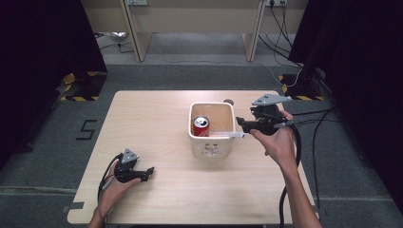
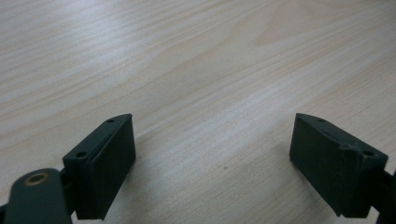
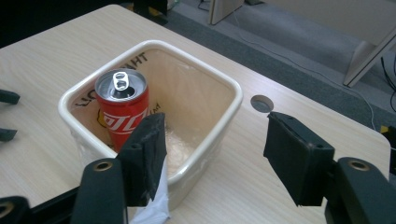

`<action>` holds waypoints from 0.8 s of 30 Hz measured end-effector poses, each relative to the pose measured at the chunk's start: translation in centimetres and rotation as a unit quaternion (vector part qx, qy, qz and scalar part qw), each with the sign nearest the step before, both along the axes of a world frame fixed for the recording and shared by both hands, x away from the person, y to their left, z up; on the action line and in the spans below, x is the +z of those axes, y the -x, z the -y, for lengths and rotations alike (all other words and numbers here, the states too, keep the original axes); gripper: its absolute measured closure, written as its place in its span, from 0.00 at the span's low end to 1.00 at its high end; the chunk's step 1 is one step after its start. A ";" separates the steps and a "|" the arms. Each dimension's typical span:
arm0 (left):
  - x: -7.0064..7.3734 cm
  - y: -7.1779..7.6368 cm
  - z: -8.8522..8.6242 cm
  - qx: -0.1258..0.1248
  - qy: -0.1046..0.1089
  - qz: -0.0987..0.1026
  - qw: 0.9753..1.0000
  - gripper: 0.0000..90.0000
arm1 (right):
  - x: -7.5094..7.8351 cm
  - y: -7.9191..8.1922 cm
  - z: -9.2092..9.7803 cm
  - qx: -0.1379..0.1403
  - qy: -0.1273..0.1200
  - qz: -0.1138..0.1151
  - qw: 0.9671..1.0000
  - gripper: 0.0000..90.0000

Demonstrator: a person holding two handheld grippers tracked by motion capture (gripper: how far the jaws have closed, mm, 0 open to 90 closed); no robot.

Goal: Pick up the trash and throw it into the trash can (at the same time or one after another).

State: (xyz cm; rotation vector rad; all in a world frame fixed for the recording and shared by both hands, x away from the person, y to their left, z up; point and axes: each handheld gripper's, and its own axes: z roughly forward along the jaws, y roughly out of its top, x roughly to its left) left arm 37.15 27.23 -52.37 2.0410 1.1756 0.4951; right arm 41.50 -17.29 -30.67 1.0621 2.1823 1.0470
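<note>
A white square bin [image 1: 211, 149] stands right of the table's middle, with a red cola can [image 1: 201, 126] upright in its left near corner. My right gripper [image 1: 241, 124] hovers open at the bin's right rim. In the right gripper view the can [image 3: 122, 105] sits in the bin [image 3: 196, 58] beyond the left jaw, and the gripper [image 3: 215, 121] has nothing between its jaws. A white flat piece [image 3: 152, 207] lies over the near rim under that jaw; it is the white strip [image 1: 233, 135] in the high view. My left gripper [image 1: 151, 172] rests open on the table's front left, its jaws [image 2: 212, 119] wide over bare wood.
A round cable hole [image 1: 228, 101] sits in the tabletop just behind the bin. Black cables trail off the table's right edge [image 1: 304, 123]. Bare wood spreads left of the bin and along the front [image 1: 190, 194]. Desk legs and dark curtains stand beyond the table.
</note>
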 end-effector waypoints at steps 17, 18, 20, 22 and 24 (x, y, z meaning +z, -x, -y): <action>0.0 0.0 0.0 0.000 0.000 0.001 1.000 0.15 | -2.0 0.1 3.6 -0.043 -0.025 0.000 0.999 0.34; 0.0 0.0 0.0 0.000 0.000 0.001 1.000 0.15 | -2.1 0.1 3.7 -0.045 -0.027 0.000 0.999 0.33; 0.0 0.0 0.0 0.000 0.000 0.001 1.000 0.15 | -2.4 0.2 3.9 -0.049 -0.029 0.000 0.998 0.33; 0.0 0.0 0.0 0.000 0.000 0.001 1.000 0.15 | -2.6 0.2 4.1 -0.051 -0.031 0.000 0.998 0.32; 0.0 0.0 0.0 0.000 0.000 0.001 1.000 0.15 | -2.8 0.2 4.2 -0.052 -0.032 0.001 0.998 0.32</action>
